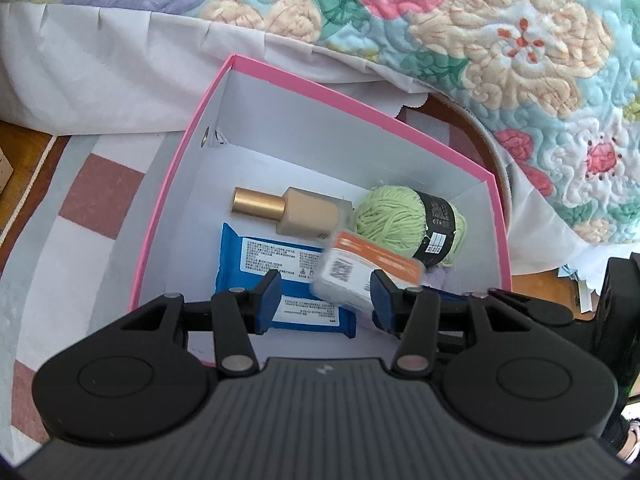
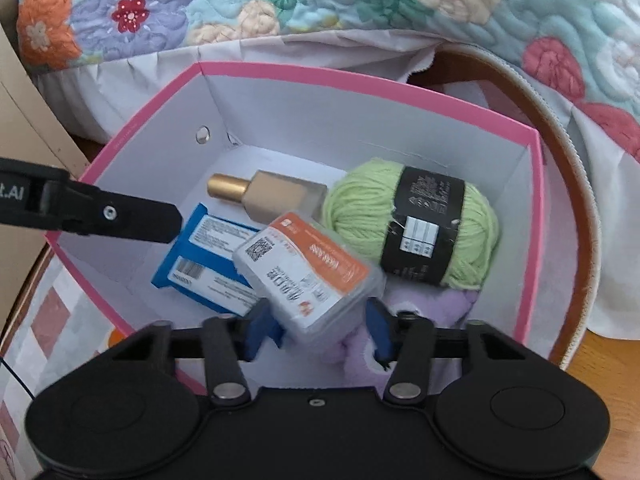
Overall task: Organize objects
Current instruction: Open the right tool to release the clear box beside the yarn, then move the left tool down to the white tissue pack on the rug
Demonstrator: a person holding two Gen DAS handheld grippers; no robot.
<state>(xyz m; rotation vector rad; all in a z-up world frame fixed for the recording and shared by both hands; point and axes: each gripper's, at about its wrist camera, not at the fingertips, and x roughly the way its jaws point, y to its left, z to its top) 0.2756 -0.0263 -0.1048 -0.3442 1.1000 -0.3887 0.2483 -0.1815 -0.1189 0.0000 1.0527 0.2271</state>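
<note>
Inside the pink box (image 2: 534, 216), the blue wipes packet (image 2: 200, 256) lies leftmost, the gold bottle (image 2: 272, 196) behind it and the green yarn ball (image 2: 416, 220) rightmost. Over the box, the left gripper (image 1: 326, 300) hangs with jaws apart and empty. The right gripper (image 2: 318, 330) has parted jaws either side of the orange-topped clear case (image 2: 308, 276); whether its pads press it I cannot tell.

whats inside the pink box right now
Inside the pink box: a gold-capped bottle, a green yarn ball, a blue wipes pack, a clear plastic case and a purple plush toy, largely covered by the case and right gripper.
</note>
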